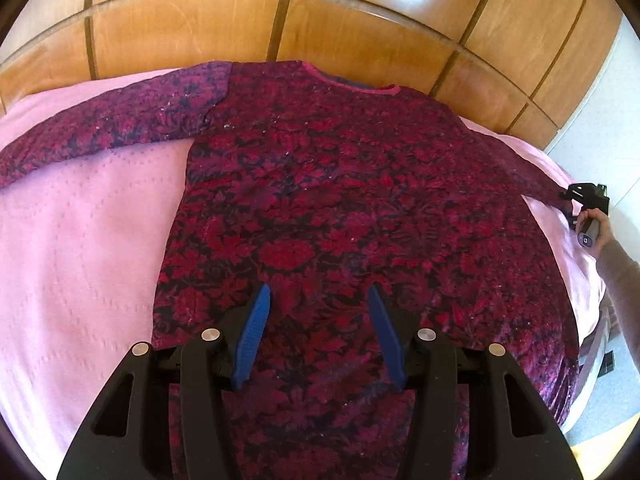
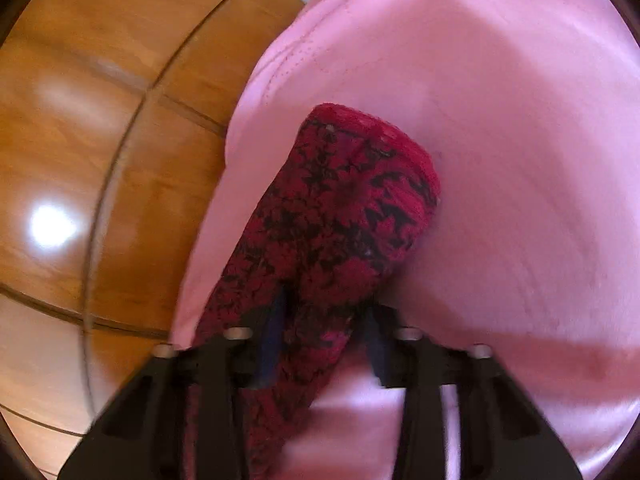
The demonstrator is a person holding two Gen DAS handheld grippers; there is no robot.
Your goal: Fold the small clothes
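Left gripper (image 1: 318,292) hovers over lower middle of sweater (image 1: 360,208), fingers spread, holding nothing. Sweater lies flat, front up, on pink bedspread (image 1: 80,240), collar toward wooden panels (image 1: 360,20). Right gripper (image 2: 324,304) straddles sleeve (image 2: 344,208) near cuff, jaws apart; view blurred, contact unclear.

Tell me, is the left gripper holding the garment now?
No, the left gripper hangs open above the red patterned garment, its blue fingers spread apart.
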